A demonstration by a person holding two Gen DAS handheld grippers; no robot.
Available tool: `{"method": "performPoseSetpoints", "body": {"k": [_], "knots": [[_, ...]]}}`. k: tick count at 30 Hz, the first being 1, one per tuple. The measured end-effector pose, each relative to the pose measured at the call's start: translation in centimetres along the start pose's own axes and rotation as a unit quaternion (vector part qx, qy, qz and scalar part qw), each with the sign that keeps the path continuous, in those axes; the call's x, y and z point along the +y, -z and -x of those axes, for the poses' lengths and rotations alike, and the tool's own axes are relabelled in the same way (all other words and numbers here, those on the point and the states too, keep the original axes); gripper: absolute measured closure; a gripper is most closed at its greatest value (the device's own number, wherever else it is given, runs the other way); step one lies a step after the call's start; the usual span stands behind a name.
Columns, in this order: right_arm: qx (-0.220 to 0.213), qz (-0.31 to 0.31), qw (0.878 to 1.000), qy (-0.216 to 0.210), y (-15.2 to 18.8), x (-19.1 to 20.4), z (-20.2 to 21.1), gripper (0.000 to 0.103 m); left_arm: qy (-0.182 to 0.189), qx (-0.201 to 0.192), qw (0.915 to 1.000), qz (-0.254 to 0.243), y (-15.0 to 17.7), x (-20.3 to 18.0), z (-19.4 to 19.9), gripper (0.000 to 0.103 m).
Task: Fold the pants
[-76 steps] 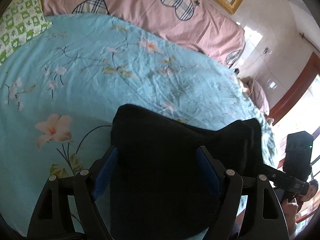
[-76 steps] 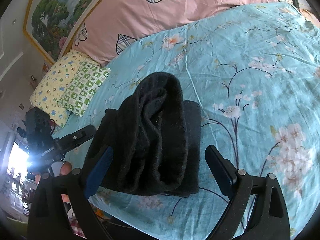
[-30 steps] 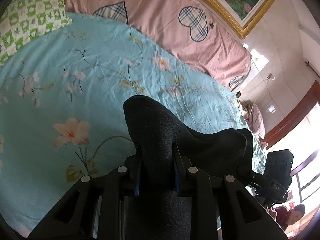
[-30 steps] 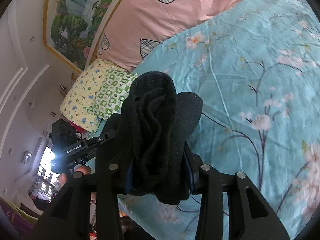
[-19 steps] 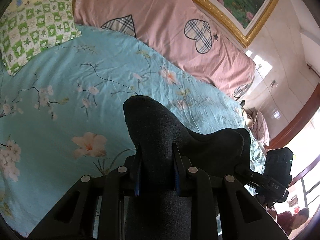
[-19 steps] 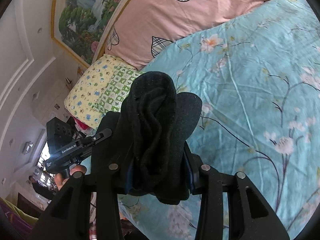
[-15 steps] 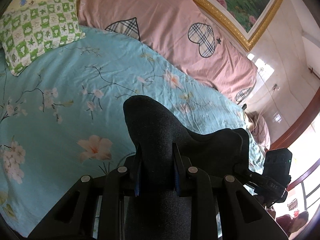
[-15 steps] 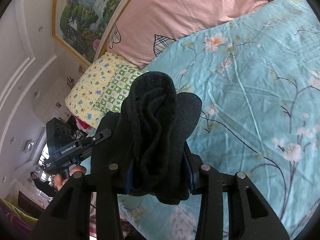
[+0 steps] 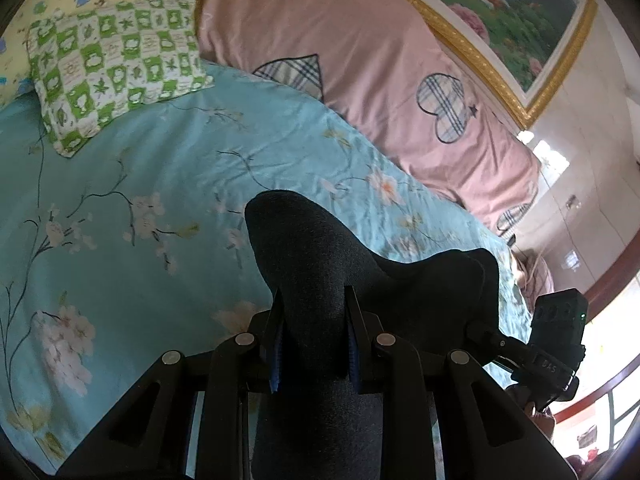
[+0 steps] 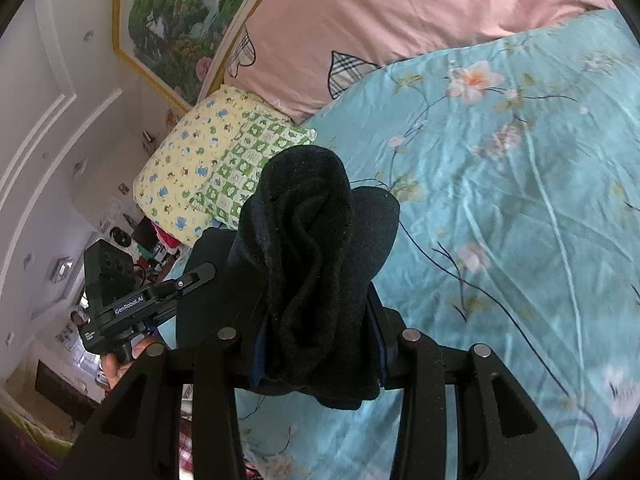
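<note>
The black pants [image 9: 320, 272] are bunched into a thick folded bundle and held up above the turquoise floral bedspread [image 9: 140, 208]. My left gripper [image 9: 314, 336] is shut on one end of the bundle. My right gripper [image 10: 316, 344] is shut on the other end, where the rolled layers of the pants [image 10: 316, 240] show edge-on. The right gripper's body shows in the left wrist view [image 9: 556, 344], and the left gripper's body shows in the right wrist view [image 10: 116, 300]. The cloth hangs between them.
A pink quilt with plaid hearts [image 9: 360, 60] lies along the head of the bed. A green checked pillow [image 9: 116, 64] and a yellow pillow [image 10: 188, 160] lie at one corner. A framed landscape painting [image 10: 176, 20] hangs on the wall.
Both grippers went from open around the bundle to shut on it. They have since lifted it, and more of the pillows, quilt and wall has come into view.
</note>
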State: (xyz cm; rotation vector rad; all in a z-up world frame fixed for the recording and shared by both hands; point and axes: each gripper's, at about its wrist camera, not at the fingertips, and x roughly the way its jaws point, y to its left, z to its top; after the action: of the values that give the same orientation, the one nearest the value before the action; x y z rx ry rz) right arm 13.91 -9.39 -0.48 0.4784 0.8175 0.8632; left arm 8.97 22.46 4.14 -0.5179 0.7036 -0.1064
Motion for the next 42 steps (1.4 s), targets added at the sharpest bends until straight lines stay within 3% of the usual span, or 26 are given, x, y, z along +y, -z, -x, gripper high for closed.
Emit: {"method": "performPoseSetpoints", "body": {"k": [28, 33, 36, 39, 42], "knots": [[0.055, 0.019, 0.998, 0.002, -3.7, -1.7, -8.3, 0.061, -0.048, 0.01, 0.9984, 0.027, -1.8, 5.0, -3.9, 0.079], [0.069, 0.025, 0.997, 0.031, -3.3, -2.8, -8.9, 0.052, -0.066, 0.023, 0.9974, 0.02, -1.0, 5.4, -5.1, 0.072], [0.068, 0.027, 0.996, 0.051, -2.9, -3.6, -8.8, 0.047, -0.075, 0.024, 0.9968, 0.014, -0.5, 5.3, -5.4, 0.063], [0.063, 0.012, 0.997, 0.045, -2.7, -4.5, -8.3, 0.041, -0.096, 0.015, 0.9952, 0.003, -0.4, 4.6, -4.8, 0.058], [0.051, 0.009, 0.997, 0.05, -2.8, -4.4, -7.5, 0.039, -0.113, 0.006, 0.9935, -0.009, -0.4, 3.7, -3.8, 0.046]]}}
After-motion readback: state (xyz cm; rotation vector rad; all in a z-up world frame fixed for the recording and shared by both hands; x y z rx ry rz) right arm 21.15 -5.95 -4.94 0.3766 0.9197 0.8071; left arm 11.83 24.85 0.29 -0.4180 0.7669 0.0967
